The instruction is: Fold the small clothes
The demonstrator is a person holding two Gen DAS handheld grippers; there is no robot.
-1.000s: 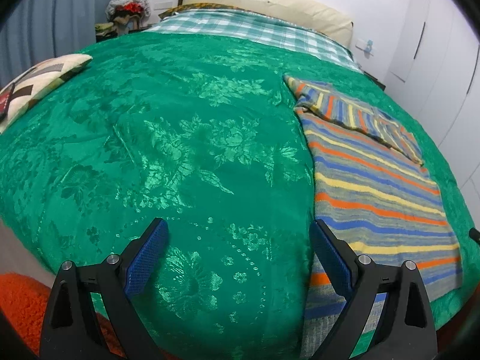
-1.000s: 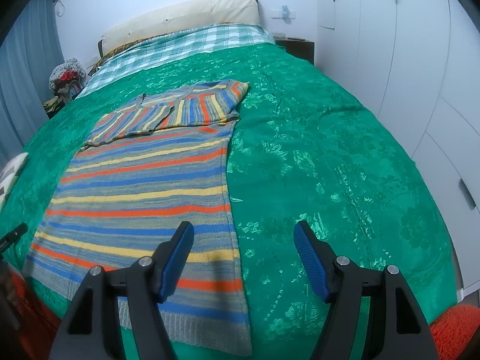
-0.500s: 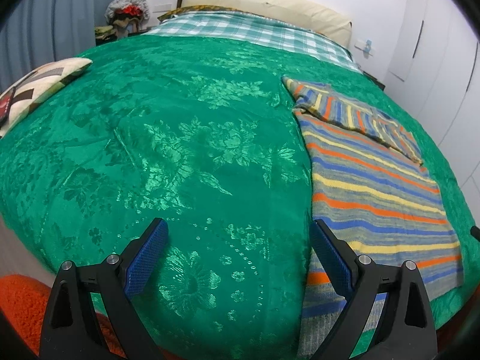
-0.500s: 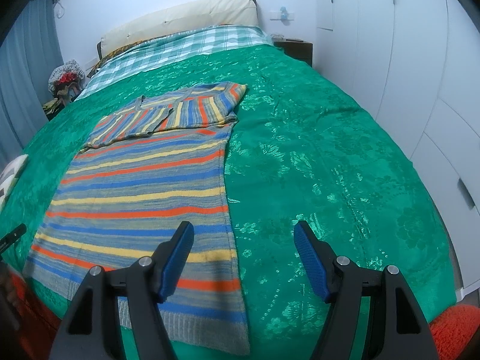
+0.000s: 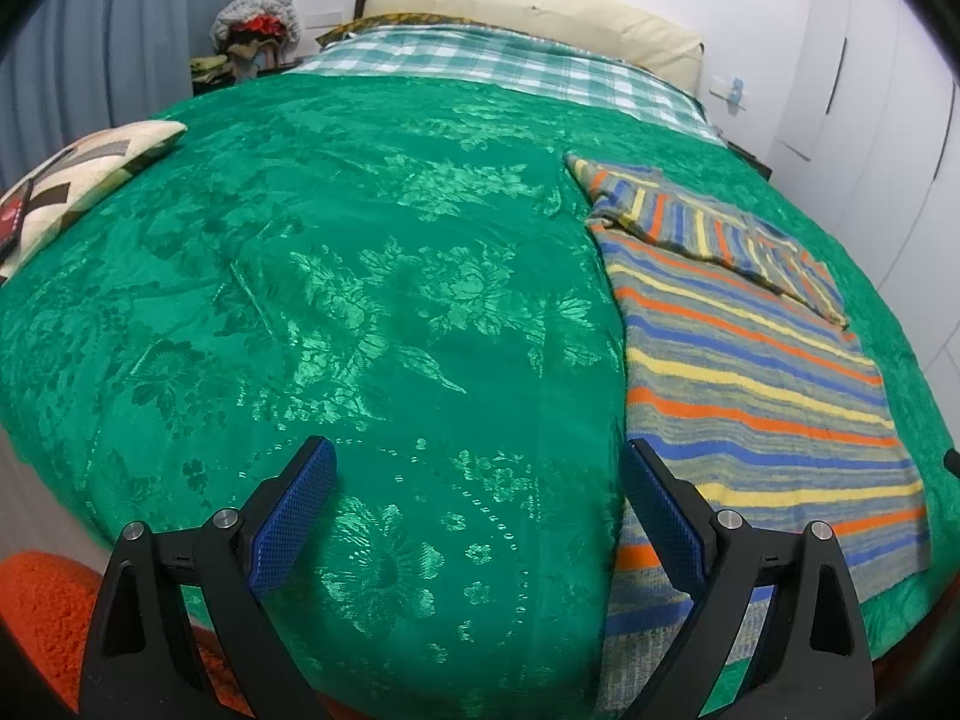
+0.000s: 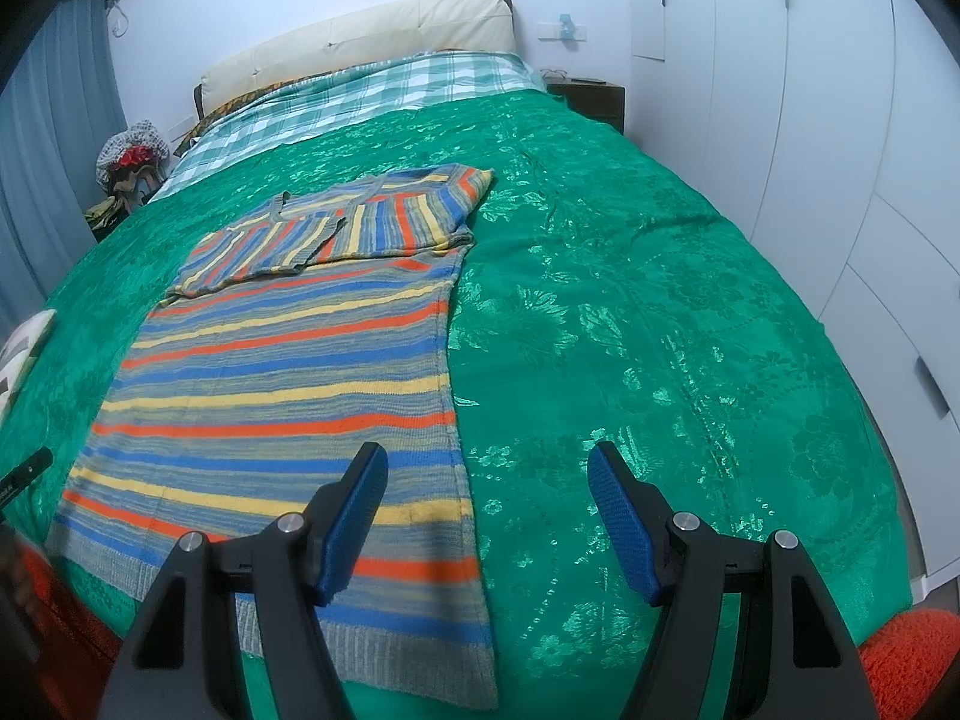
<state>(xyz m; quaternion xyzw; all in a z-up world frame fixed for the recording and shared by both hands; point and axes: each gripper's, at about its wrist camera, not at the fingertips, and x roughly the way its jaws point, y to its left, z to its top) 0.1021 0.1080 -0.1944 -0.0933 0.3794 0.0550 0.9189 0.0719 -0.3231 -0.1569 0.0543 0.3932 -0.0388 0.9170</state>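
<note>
At the bed's foot edge, left tool [image 5: 477,474] and right tool [image 6: 487,480] gape empty; striped sweater [image 6: 288,384] hem overhangs, partly hidden.

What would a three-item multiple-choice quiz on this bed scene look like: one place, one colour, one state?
1. Where does the striped sweater lie?
A. on the green bedspread
B. on the floor
C. on the headboard

2. What colour are the gripper pads?
A. red
B. blue
C. white

3. How does the right gripper stand?
A. shut on the sweater
B. shut on nothing
C. open, holding nothing

Key: 1 A, it lies flat on the spread; 2 B, the pads are blue; 3 C, the jaws stand apart above the cloth.
</note>
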